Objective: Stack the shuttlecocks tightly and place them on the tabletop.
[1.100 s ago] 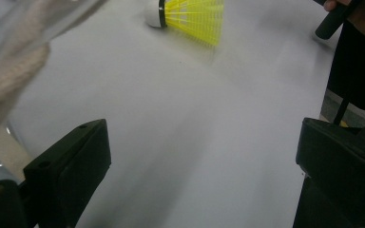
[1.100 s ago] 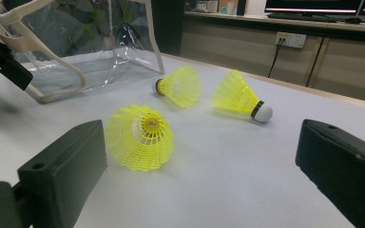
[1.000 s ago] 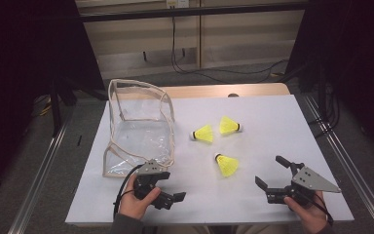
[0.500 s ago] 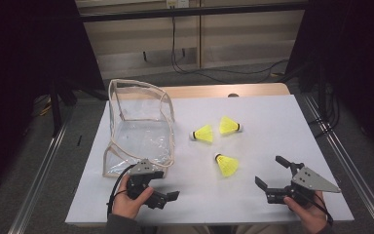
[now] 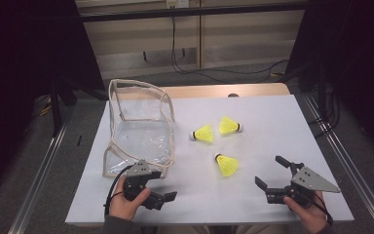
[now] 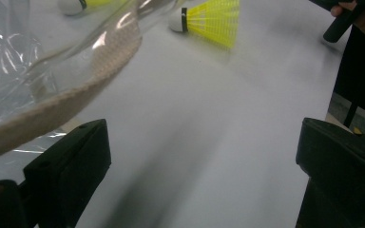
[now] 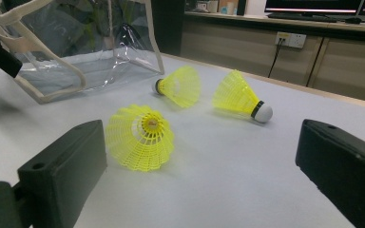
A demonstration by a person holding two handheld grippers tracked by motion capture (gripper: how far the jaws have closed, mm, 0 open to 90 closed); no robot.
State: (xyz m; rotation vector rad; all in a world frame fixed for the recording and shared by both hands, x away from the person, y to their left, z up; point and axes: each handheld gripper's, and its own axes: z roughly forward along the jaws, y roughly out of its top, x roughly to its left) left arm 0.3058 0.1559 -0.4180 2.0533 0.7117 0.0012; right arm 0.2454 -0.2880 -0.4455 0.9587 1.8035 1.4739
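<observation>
At the lower left of the high view, the left gripper (image 5: pixel 160 192), fingers open and empty, has edged toward the clear bag (image 5: pixel 139 131); the right gripper (image 5: pixel 275 175) waits open beside three yellow shuttlecocks (image 5: pixel 226 164) mid-counter, suggesting bagging is about to begin.

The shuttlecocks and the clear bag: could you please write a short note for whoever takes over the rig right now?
Left tongs: open, holding nothing, at the near corner of the clear bag, beside its beige trim.
Right tongs: open, holding nothing, aimed at the nearest shuttlecock.
Two more shuttlecocks lie side by side farther back on the white table.
Done: nothing bagged; all three lie outside.
Left: probably hold the bag open with the left and put the shuttlecocks in with the right.
</observation>
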